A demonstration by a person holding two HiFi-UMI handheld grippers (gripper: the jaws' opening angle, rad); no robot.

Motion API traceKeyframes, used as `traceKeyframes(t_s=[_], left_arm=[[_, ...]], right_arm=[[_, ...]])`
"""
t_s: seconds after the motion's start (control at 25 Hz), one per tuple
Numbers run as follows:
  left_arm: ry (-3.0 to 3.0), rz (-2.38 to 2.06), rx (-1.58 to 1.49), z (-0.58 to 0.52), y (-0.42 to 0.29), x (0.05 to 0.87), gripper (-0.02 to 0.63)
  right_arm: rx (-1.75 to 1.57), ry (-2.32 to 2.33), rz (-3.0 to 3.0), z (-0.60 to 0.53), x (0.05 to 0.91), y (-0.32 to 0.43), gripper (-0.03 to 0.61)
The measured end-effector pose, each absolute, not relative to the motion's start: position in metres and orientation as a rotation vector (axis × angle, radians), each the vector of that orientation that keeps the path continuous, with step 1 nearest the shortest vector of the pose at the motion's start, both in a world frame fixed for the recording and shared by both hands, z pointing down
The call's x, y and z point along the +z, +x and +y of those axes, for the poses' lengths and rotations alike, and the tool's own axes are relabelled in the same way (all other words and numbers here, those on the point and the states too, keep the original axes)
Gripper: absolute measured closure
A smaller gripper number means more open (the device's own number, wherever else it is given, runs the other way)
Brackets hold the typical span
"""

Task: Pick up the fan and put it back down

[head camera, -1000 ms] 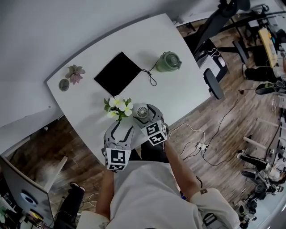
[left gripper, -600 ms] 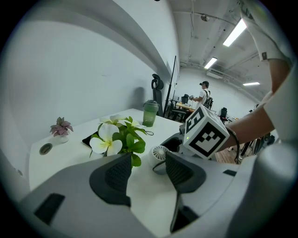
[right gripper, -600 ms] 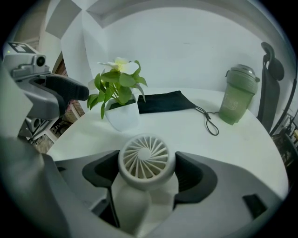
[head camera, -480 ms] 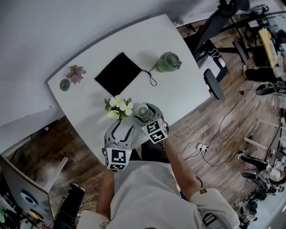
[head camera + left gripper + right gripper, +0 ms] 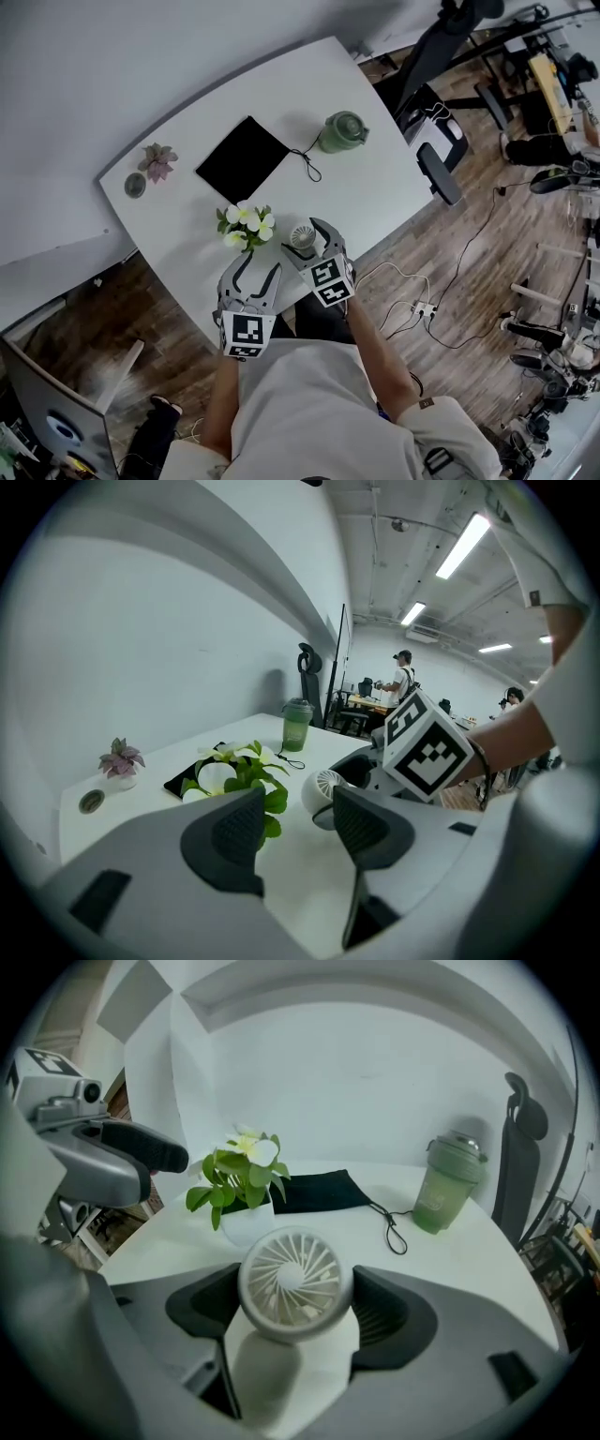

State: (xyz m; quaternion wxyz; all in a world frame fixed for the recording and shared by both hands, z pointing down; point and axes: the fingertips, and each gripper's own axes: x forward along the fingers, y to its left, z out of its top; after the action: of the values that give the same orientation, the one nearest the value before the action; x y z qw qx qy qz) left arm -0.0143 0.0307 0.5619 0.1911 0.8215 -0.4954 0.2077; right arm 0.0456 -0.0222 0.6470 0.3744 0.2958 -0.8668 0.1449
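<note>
A small white fan (image 5: 300,236) with a round grille stands upright between the jaws of my right gripper (image 5: 304,240), near the front edge of the white table (image 5: 375,197). In the right gripper view the fan (image 5: 295,1283) fills the gap, and the right gripper (image 5: 295,1314) is shut on its body below the grille. My left gripper (image 5: 260,266) hovers just left of it, shut, with nothing between its pads (image 5: 230,832). In the left gripper view the fan (image 5: 325,794) shows beside the right gripper's marker cube.
A potted plant with white flowers (image 5: 246,225) stands close on the fan's left. Farther back lie a black pouch (image 5: 242,159) with a cord, a green lidded cup (image 5: 342,131), a small pink plant (image 5: 157,161) and a round dish (image 5: 135,186). An office chair (image 5: 436,141) sits at the table's right.
My right gripper has risen slightly with the fan in it. The left gripper has stayed where it was, and the head view has shifted a little.
</note>
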Motion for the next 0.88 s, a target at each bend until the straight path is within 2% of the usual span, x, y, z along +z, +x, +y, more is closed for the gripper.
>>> traceKeyframes(t_s=[0.88], left_arm=[[2.513,-1.492,0.443,0.019,-0.028,0.475,0.388]], right_arm=[[0.17,1.047,-2.368,-0.025,0.521,0.056,0.21]])
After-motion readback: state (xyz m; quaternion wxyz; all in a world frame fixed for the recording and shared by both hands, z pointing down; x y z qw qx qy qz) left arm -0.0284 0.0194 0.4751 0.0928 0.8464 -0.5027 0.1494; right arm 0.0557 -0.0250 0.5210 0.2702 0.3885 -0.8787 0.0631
